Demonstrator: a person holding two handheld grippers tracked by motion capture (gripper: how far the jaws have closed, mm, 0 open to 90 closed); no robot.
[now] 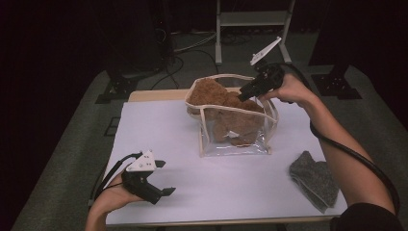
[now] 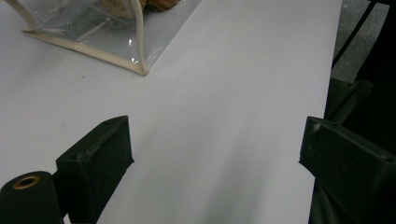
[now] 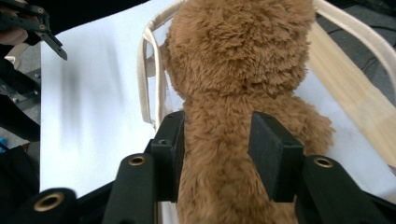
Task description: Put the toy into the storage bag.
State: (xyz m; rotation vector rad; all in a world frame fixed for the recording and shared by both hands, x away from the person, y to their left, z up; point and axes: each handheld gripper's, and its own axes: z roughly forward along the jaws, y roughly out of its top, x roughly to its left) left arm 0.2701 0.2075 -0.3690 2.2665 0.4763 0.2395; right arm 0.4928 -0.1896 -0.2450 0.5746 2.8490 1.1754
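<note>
Teddy bear (image 3: 233,70): brown, fluffy, plush

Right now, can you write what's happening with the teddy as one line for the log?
teddy bear: in clear bag | right gripper: jaws around teddy, grip unclear | left gripper: open, over white table | grey cloth: right of bag

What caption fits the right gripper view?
Right gripper jaws straddle fluffy brown teddy bear in clear cream-trimmed bag.
</note>
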